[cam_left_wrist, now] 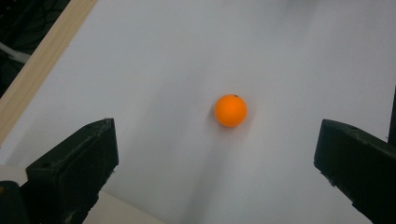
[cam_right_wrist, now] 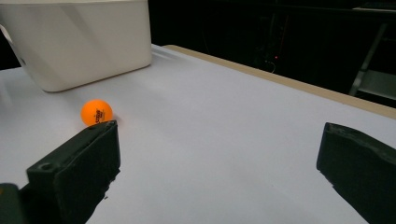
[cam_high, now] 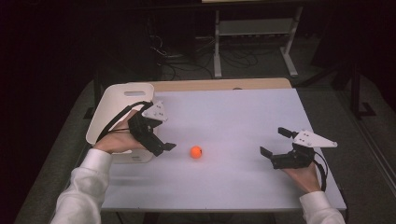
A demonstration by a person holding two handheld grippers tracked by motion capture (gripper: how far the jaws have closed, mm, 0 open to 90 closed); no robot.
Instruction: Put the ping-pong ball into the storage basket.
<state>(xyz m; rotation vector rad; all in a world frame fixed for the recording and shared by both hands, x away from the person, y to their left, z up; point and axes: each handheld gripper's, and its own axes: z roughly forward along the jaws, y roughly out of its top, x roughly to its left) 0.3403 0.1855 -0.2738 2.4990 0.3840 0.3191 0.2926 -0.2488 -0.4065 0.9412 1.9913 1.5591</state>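
Observation:
A small orange ball (cam_high: pixel 196 151) lies on the white table top (cam_high: pixel 233 116), left of centre. In the left gripper view the ball (cam_left_wrist: pixel 230 110) sits ahead of my left gripper (cam_left_wrist: pixel 217 140), in line with the wide gap between its jaws. My left gripper (cam_high: pixel 163 145) is open, hangs over the front corner of a white bin (cam_high: pixel 119 100) and points at the ball from the left. My right gripper (cam_high: pixel 274 142) stands open at the right, well apart from the ball. In the right gripper view (cam_right_wrist: pixel 219 144) the ball (cam_right_wrist: pixel 96 112) shows just beyond the left jaw.
The white bin (cam_right_wrist: pixel 79 42) stands at the table's left edge, tilted, with a handle slot in its far wall. A wooden strip (cam_high: pixel 224 84) runs along the table's far edge. Behind it are a desk frame (cam_high: pixel 254 37) and cables on the dark floor.

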